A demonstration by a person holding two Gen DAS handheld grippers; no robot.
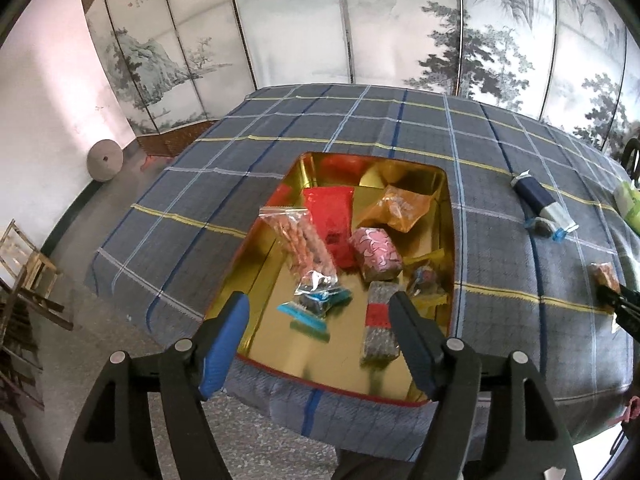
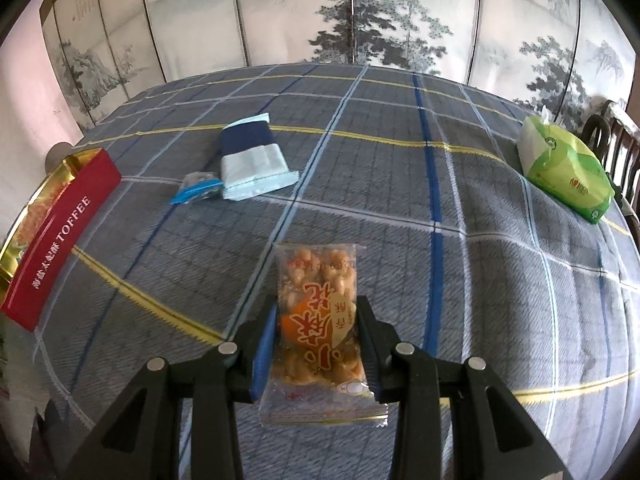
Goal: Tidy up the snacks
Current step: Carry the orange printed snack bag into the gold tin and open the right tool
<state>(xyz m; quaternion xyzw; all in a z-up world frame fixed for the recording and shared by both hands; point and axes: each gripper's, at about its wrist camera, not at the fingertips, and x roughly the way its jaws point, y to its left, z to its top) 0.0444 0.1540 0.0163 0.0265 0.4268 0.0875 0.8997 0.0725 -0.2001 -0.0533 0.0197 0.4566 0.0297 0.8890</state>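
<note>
A: Start at the right gripper [image 2: 318,336]. What are its jaws doing?

B: They pinch a clear peanut snack packet [image 2: 320,320] by its two long edges, about mid-length, with both sealed ends free. My guess is that grip keeps the flat packet level for the carry.

A: And the left gripper [image 1: 320,320]?

B: Its jaws are spread wide and hold nothing. It hovers over the near end of the gold tin [image 1: 256,276], which sits on the plaid worktop [image 1: 360,128] near its front edge.

A: So the tin is the destination?

B: I judge so. It already holds a red packet [image 1: 330,216], a bag of pink sticks [image 1: 298,240], a pink wrapped sweet [image 1: 376,254], an orange bag [image 1: 400,206] and a grey bar with a red band [image 1: 378,324].

A: What is left outside?

B: A navy and white packet [image 2: 256,160] with a small blue-edged sachet [image 2: 198,188] touching it, both well apart from the held packet. A green tissue pack [image 2: 566,168] lies at the far right.

A: Anything in the way?

B: From the right wrist view the tin's red wall is at the far left, across bare cloth. The open left gripper over the tin could crowd the drop.
</note>
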